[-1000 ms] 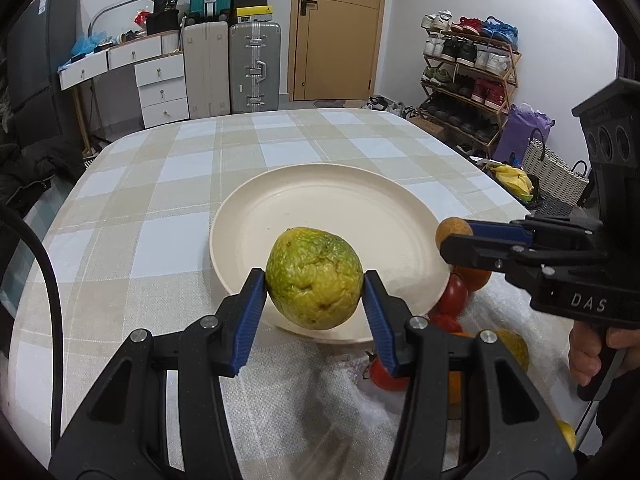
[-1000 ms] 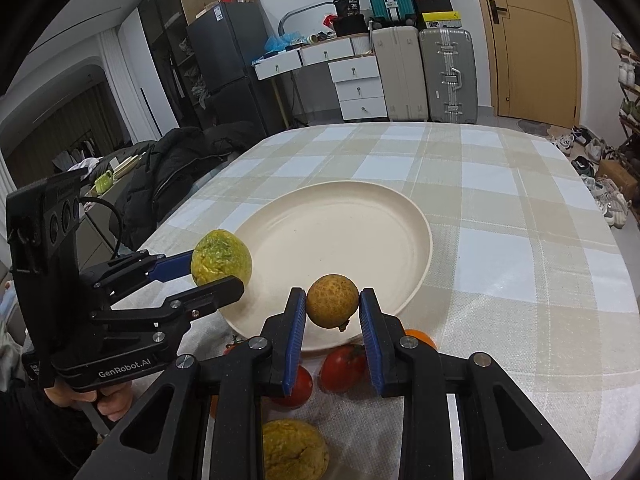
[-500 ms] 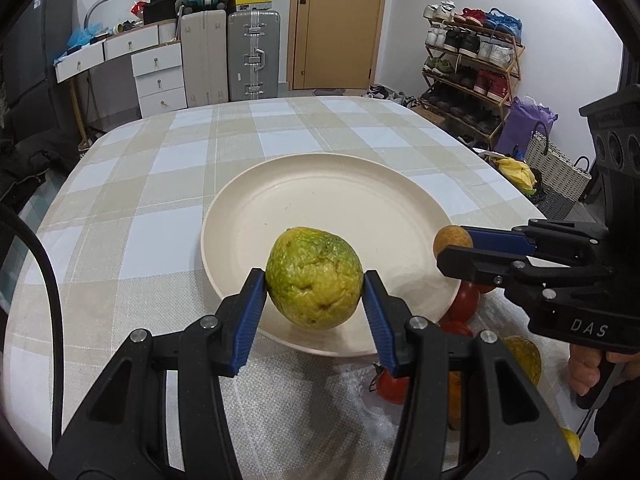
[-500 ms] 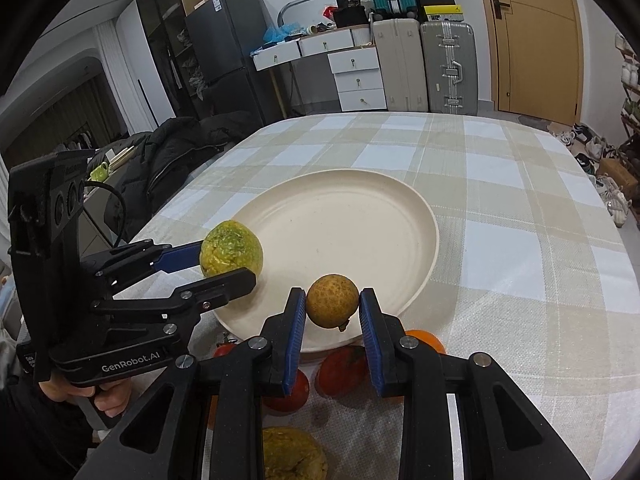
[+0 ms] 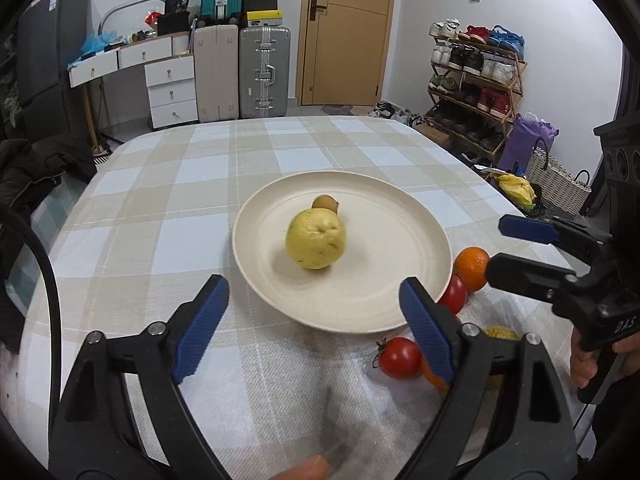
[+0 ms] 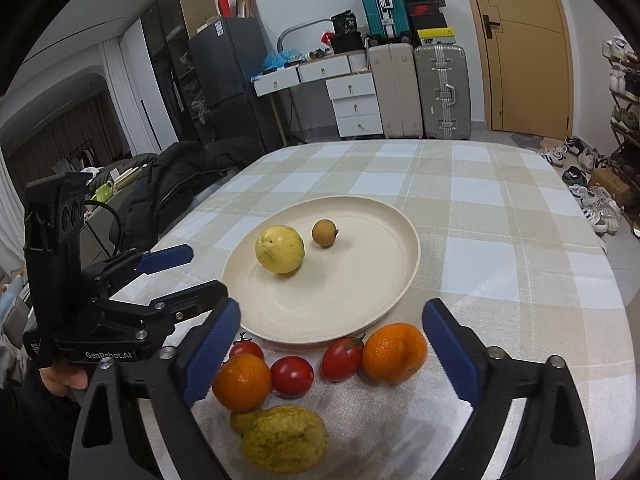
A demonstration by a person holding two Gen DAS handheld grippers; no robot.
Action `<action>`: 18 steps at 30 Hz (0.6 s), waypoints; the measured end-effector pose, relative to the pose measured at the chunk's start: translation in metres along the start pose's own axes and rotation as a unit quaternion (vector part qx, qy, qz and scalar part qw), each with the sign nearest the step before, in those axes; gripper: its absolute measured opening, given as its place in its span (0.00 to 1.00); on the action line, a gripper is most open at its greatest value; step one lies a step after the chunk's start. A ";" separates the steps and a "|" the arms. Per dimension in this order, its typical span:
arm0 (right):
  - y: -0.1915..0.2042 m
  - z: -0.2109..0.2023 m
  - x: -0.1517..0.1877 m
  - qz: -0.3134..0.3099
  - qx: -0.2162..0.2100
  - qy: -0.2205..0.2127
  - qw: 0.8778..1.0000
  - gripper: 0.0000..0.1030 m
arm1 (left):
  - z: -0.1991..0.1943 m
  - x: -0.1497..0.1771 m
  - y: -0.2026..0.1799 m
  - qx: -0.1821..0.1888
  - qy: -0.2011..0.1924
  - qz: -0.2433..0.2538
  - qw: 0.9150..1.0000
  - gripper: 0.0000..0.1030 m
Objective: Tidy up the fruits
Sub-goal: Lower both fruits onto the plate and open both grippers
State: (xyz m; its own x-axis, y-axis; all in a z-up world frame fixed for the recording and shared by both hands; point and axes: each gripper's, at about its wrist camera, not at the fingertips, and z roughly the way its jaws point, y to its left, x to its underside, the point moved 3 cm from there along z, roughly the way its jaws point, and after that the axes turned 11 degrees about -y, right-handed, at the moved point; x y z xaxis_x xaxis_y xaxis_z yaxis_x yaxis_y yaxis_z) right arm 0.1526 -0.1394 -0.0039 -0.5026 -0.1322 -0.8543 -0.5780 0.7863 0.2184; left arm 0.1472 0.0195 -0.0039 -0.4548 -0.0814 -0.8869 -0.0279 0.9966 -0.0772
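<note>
Cream plate holds a yellow-green fruit and a small brown fruit.

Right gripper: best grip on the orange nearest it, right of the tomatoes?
Take the orange across its widest middle, coming down from above with the right gripper, jaws open. It is round, so no other part matters. A tomato touches its left side and the plate rim sits just behind, so the left finger has little room.
</note>
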 end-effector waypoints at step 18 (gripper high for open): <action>0.005 -0.025 0.010 -0.004 0.012 -0.018 1.000 1.00 | -0.072 0.015 -0.010 -0.013 -0.036 0.006 0.999 0.99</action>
State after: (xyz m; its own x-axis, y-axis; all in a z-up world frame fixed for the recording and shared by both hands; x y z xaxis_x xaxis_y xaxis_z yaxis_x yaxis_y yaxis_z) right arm 0.1289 -0.1522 0.0000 -0.4751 -0.1168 -0.8721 -0.5657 0.7998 0.2011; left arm 0.0769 0.0093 0.0165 -0.3902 -0.0696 -0.9181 -0.0462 0.9974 -0.0559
